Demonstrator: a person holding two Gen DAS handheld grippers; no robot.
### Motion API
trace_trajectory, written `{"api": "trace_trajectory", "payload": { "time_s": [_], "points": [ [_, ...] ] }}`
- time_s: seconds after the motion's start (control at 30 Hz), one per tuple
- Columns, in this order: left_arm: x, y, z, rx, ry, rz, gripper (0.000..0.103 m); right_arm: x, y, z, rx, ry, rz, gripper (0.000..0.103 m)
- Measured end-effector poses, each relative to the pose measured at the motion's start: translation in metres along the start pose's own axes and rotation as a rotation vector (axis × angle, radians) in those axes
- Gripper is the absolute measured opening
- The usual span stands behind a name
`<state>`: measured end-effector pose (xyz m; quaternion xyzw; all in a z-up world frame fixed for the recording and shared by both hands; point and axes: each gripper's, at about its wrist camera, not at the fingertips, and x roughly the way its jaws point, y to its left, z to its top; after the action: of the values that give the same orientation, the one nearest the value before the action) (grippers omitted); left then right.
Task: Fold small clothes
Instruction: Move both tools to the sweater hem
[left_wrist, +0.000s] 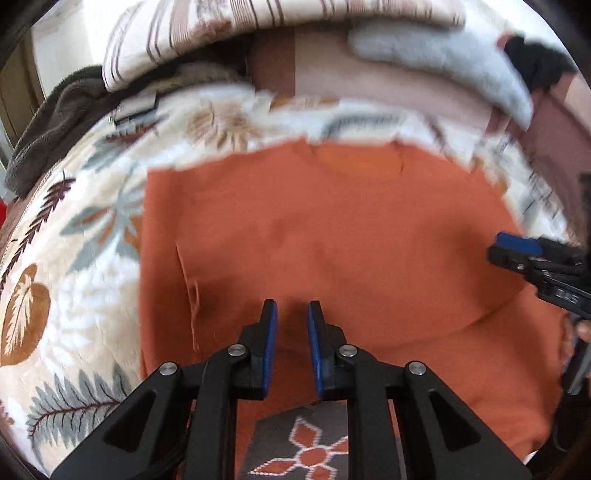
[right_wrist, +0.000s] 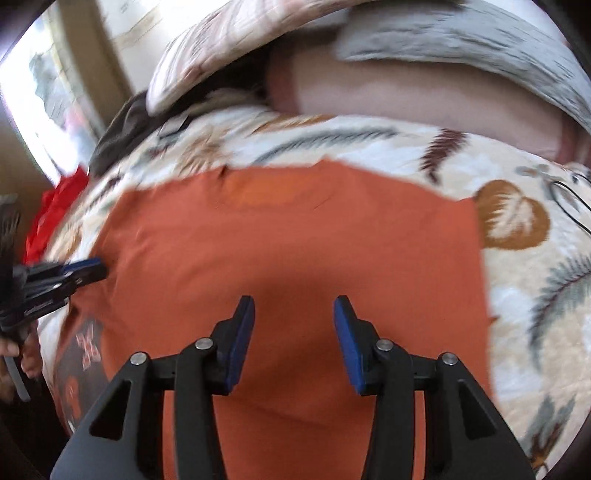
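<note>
Left tongs (left_wrist: 292, 308) slightly parted and right tongs (right_wrist: 294, 304) spread wide, both empty, hover over the orange shirt (left_wrist: 332, 240) on the leaf-print blanket (left_wrist: 74, 258). Risk: pinching blanket pile beneath.

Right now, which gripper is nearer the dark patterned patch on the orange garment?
Left. The left gripper hangs over the dark patterned patch at the near edge of the orange garment; the right gripper is over plain cloth, farther off.
</note>
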<state>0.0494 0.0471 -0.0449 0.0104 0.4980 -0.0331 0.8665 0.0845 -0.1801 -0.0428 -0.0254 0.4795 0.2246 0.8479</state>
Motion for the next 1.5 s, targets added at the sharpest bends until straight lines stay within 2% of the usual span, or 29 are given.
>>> {"api": "trace_trajectory", "payload": {
  "time_s": [0.07, 0.13, 0.2, 0.3, 0.37, 0.43, 0.53, 0.63, 0.73, 0.8, 0.87, 1.0, 1.27, 1.5],
  "points": [
    [0.008, -0.003, -0.005, 0.032, 0.001, 0.019, 0.017, 0.017, 0.006, -0.010, -0.044, 0.039, -0.038, 0.046],
    [0.003, -0.004, -0.007, 0.045, -0.015, 0.024, 0.017, 0.017, 0.010, -0.011, -0.097, 0.009, -0.065, 0.047],
    [-0.004, -0.004, -0.011, 0.035, -0.023, 0.019, 0.017, 0.008, 0.010, -0.007, -0.067, 0.013, -0.046, 0.047],
    [-0.017, -0.004, -0.017, 0.023, -0.045, 0.006, 0.018, -0.011, 0.014, -0.011, -0.054, -0.028, -0.017, 0.047],
    [-0.020, -0.006, -0.025, 0.012, -0.032, -0.001, 0.021, -0.014, 0.023, -0.016, -0.064, -0.036, -0.003, 0.048],
    [-0.018, -0.013, -0.037, 0.028, -0.014, 0.017, 0.023, -0.014, 0.029, -0.021, -0.078, -0.026, -0.006, 0.048],
    [-0.021, -0.022, -0.050, 0.088, -0.039, 0.064, 0.025, 0.005, 0.037, -0.033, -0.107, 0.034, -0.034, 0.049],
    [-0.029, -0.023, -0.061, 0.087, -0.059, 0.077, 0.025, 0.003, 0.042, -0.036, -0.131, 0.022, -0.057, 0.051],
    [-0.041, -0.026, -0.073, 0.074, -0.083, 0.083, 0.034, -0.014, 0.041, -0.038, -0.103, -0.003, -0.020, 0.053],
    [-0.047, -0.028, -0.082, 0.067, -0.091, 0.090, 0.049, -0.024, 0.041, -0.047, -0.077, -0.004, -0.006, 0.057],
    [-0.054, -0.032, -0.090, 0.067, -0.104, 0.090, 0.053, -0.031, 0.042, -0.055, -0.070, -0.001, 0.004, 0.061],
    [-0.063, -0.041, -0.103, 0.071, -0.109, 0.087, 0.056, -0.049, 0.046, -0.077, -0.069, -0.005, -0.011, 0.071],
    [-0.082, -0.039, -0.126, 0.042, -0.100, 0.064, 0.060, -0.076, 0.047, -0.100, -0.046, -0.008, -0.001, 0.076],
    [-0.108, -0.020, -0.165, 0.009, -0.047, 0.079, 0.060, -0.099, 0.035, -0.130, -0.055, 0.056, -0.026, 0.077]
  ]
}}
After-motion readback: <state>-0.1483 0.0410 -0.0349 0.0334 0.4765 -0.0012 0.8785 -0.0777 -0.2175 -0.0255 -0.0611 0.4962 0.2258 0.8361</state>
